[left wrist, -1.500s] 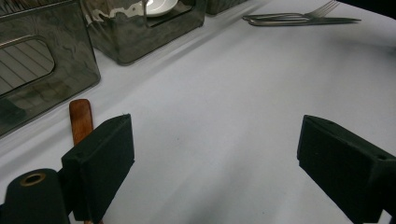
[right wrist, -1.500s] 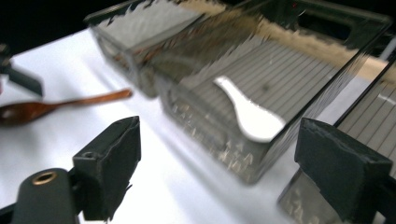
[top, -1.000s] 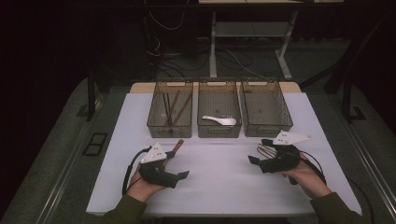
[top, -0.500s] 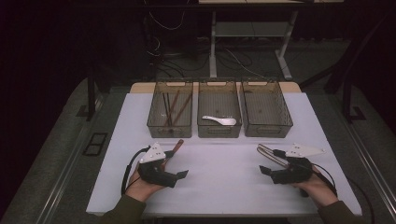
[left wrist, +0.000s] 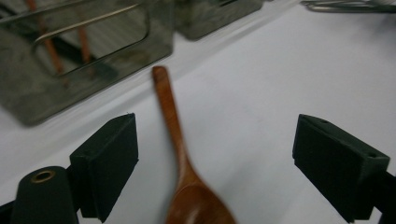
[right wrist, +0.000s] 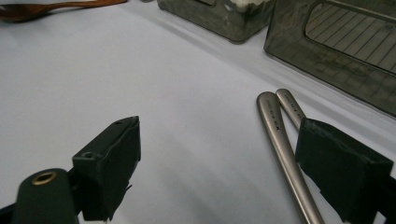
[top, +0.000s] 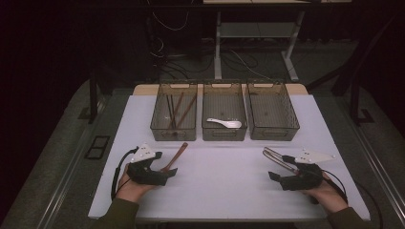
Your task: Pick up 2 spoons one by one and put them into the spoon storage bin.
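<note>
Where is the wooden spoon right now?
In the high view the wooden spoon lies on the white table's left side, just before the leftmost bin, between the open left claw's jaws.

Nothing in these views can be read with any certainty. The two metal handles (right wrist: 280, 140) lying side by side on the white tabletop (right wrist: 187, 116) each carry a short stamped mark near the rounded end, seen in the right gripper view, but the letters are too small and blurred to make out. The three bins (top: 224, 112), the wooden spoon (left wrist: 180, 154) and the tabletop show no label, number or sign.
</note>
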Action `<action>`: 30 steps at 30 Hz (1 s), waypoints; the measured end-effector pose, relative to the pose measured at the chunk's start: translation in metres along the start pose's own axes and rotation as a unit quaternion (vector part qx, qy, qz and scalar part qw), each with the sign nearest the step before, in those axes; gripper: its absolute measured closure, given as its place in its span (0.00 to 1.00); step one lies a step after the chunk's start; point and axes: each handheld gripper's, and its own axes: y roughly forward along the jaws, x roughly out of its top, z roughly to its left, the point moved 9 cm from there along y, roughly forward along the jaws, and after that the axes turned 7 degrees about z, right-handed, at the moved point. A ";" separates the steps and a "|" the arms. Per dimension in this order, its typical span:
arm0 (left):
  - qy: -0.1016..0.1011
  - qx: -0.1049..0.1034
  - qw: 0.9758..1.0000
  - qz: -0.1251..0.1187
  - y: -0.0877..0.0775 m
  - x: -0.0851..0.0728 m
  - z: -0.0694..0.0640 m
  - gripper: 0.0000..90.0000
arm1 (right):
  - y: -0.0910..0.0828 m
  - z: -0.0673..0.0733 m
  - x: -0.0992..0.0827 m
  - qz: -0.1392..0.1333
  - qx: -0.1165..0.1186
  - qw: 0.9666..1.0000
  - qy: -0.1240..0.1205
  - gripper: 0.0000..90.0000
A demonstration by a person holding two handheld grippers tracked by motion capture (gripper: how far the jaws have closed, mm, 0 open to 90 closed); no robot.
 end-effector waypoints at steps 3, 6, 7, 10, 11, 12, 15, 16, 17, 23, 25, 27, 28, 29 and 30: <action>-0.006 0.004 1.000 0.016 -0.001 -0.009 0.007 0.17 | 0.001 0.001 0.000 0.002 0.001 1.000 -0.003 0.16; -0.012 0.004 1.000 0.027 -0.002 -0.015 0.010 0.21 | 0.000 0.001 0.000 0.001 0.002 1.000 -0.004 0.16; -0.016 0.008 0.999 0.029 -0.003 -0.016 0.011 0.22 | 0.000 0.001 0.000 0.001 0.002 1.000 -0.004 0.16; -0.018 0.009 0.999 0.039 -0.004 -0.022 0.011 0.27 | 0.000 0.000 0.000 0.001 0.001 1.000 -0.002 0.16; -0.018 0.008 0.999 0.044 -0.004 -0.024 0.011 0.28 | 0.000 0.000 0.000 0.000 0.002 1.000 -0.001 0.16; -0.018 0.005 0.999 0.046 -0.005 -0.026 0.011 0.29 | 0.000 -0.001 0.000 -0.001 0.002 1.000 0.000 0.16; -0.014 0.001 0.999 0.050 -0.004 -0.027 0.009 0.33 | -0.001 -0.001 0.000 -0.001 0.001 1.000 0.002 0.16; -0.010 0.001 0.999 0.054 -0.003 -0.027 0.008 0.34 | -0.001 -0.002 0.000 -0.001 0.001 1.000 0.002 0.16; -0.008 0.003 0.998 0.057 -0.002 -0.027 0.007 0.35 | -0.001 -0.001 0.000 -0.001 0.002 1.000 0.002 0.16; 0.000 0.004 0.997 0.077 0.002 -0.032 0.006 0.37 | 0.000 -0.002 0.000 -0.001 0.002 1.000 0.000 0.16; 0.007 0.003 0.996 0.084 0.003 -0.033 0.006 0.39 | 0.000 -0.001 0.000 0.000 0.003 1.000 0.000 0.16; 0.012 0.004 0.996 0.094 0.005 -0.034 0.004 0.41 | 0.000 -0.001 0.000 0.000 0.003 1.000 0.000 0.16; 0.017 0.003 0.995 0.097 0.006 -0.034 0.002 0.43 | 0.000 -0.001 0.000 0.000 0.002 1.000 0.000 0.16; 0.021 0.005 0.995 0.100 0.006 -0.033 0.001 0.43 | 0.000 -0.001 0.000 0.000 0.003 1.000 0.000 0.16; 0.022 0.002 0.995 0.101 0.006 -0.033 0.000 0.46 | 0.000 -0.001 0.000 0.000 0.003 1.000 0.000 0.16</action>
